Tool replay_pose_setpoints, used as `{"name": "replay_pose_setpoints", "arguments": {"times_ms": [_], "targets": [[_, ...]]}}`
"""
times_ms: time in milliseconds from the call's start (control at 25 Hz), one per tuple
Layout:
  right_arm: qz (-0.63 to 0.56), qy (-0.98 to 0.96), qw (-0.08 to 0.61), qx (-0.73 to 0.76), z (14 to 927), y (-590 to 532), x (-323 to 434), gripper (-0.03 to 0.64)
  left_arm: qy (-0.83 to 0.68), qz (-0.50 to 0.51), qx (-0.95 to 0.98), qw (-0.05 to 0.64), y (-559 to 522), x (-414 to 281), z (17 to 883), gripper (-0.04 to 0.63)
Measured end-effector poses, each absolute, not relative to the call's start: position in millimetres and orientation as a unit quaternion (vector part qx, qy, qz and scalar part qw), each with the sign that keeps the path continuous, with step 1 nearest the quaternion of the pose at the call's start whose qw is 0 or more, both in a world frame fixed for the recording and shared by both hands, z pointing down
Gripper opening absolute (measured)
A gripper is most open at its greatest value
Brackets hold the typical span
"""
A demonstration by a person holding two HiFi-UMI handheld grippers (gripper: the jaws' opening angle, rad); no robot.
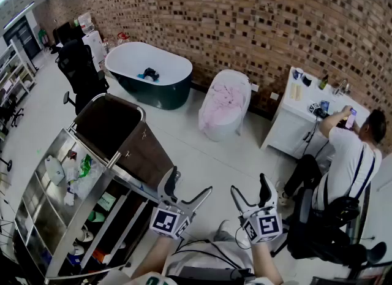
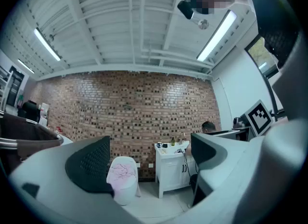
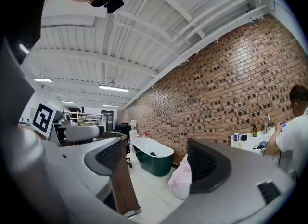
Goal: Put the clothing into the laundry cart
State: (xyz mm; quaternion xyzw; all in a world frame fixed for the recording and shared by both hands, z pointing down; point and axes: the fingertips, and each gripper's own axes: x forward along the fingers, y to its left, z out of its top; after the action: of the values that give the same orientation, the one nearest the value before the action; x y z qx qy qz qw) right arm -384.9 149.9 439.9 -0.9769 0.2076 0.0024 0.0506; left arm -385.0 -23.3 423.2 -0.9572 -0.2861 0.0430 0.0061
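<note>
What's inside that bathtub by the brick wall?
A small dark thing lies on the white floor of the bathtub; it is too small to identify. The tub's near wall hides a strip of that floor.

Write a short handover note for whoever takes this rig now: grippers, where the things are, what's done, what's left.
Left gripper: fingers apart, empty, held level.
Right gripper: fingers apart, empty, held level.
Pink clothing lies on the white basket by the brick wall, across the floor from both grippers. Laundry cart stands at the left.
Done: nothing in hand yet.
Left: reach the clothing, grasp it, carry it to the cart.
</note>
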Motion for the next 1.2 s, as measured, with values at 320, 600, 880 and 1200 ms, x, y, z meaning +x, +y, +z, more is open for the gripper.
{"name": "replay_pose_setpoints", "arguments": {"times_ms": [320,600,880,1200], "targets": [[-0.002,0.241,0.053,-0.969,444.3,231.6,-325.1,0.451,-0.254,0.025,-0.967,0.007,47.5,-331.6,421.7,0.502],[-0.018,0.257,0.08,-0.963,462.4,252.2,-296.5,0.451,-0.261,0.008,-0.965,0.021,79.8,-299.3,433.2,0.502],[-0.035,0.245,0.074,-0.966,479.7,260.9,-248.7,0.448,-0.289,-0.008,-0.957,0.002,94.3,-236.8,453.2,0.502],[-0.038,0.197,0.043,-0.979,470.6,300.6,-150.1,0.448,-0.363,0.006,-0.931,-0.028,147.6,-113.3,455.2,0.502]]}}
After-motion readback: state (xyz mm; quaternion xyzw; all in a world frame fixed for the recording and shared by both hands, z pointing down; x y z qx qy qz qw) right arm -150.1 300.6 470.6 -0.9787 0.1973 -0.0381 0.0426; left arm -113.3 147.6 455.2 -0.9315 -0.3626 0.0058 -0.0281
